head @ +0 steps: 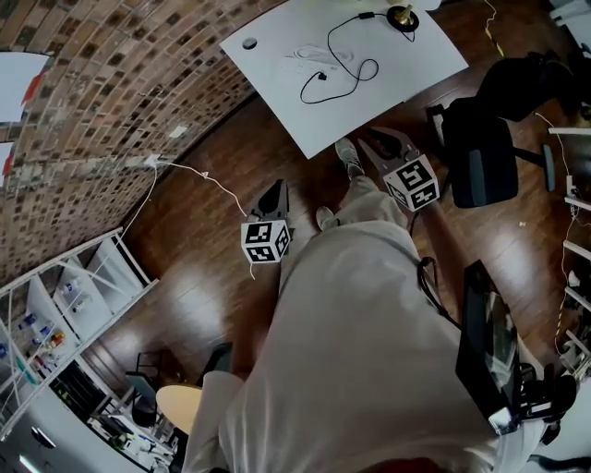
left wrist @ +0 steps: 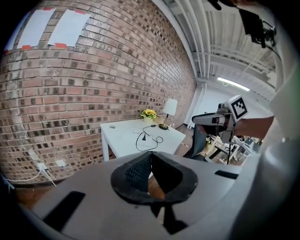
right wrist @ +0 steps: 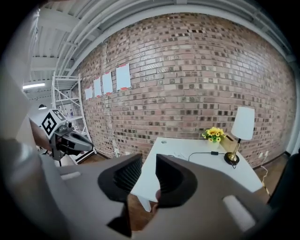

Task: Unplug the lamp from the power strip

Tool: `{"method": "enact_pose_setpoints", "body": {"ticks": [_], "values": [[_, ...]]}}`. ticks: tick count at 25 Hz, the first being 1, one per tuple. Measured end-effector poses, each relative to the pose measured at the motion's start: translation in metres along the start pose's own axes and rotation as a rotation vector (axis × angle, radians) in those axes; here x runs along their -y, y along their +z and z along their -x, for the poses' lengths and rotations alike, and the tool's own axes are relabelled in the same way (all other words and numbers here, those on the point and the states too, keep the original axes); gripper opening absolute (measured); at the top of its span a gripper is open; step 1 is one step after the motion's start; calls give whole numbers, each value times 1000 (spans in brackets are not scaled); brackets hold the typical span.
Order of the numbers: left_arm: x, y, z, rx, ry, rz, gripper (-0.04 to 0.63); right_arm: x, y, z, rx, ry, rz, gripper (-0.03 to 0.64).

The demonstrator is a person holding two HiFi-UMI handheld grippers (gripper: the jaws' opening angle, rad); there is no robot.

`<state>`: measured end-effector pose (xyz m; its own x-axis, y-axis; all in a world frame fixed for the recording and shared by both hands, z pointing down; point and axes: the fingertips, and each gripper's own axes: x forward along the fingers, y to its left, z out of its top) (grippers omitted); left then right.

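A white table [head: 388, 88] stands by the brick wall, well ahead of both grippers. On it stands the lamp [right wrist: 243, 126], with a white shade and a brass base [head: 402, 17]. Its black cord [head: 343, 69] loops across the tabletop, and the plug end [head: 319, 77] lies on the white surface. I cannot make out a power strip. My left gripper [head: 276, 189] hovers over the wooden floor; its jaws meet at the tips with nothing between them [left wrist: 150, 157]. My right gripper [head: 381, 139] is nearer the table, its jaws apart and empty [right wrist: 149, 164].
A black office chair [head: 480, 152] stands right of the table. A white shelf rack [head: 65, 305] is at the left, against the brick wall [head: 111, 92]. A white cable [head: 199, 175] trails from the wall over the floor. Yellow flowers [right wrist: 214, 133] sit beside the lamp.
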<state>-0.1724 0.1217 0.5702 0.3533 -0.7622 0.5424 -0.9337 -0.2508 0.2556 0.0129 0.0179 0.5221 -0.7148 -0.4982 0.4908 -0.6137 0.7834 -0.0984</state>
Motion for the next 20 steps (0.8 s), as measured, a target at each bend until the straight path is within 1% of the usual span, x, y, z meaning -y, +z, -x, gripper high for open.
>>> {"method": "enact_pose_setpoints", "body": {"ticks": [3, 8, 14, 20], "values": [[-3, 14, -27, -21, 3, -5, 6, 21, 9, -23, -12, 29, 10, 80], [-4, 41, -75, -49, 14, -6, 6, 57, 24, -60, -38, 75, 76, 80], [-5, 69, -118, -74, 37, -4, 6, 89, 27, -95, -93, 153, 94, 80], [-10, 78, -155, -107, 66, 21, 8, 125, 12, -128, -170, 211, 187, 80]]}}
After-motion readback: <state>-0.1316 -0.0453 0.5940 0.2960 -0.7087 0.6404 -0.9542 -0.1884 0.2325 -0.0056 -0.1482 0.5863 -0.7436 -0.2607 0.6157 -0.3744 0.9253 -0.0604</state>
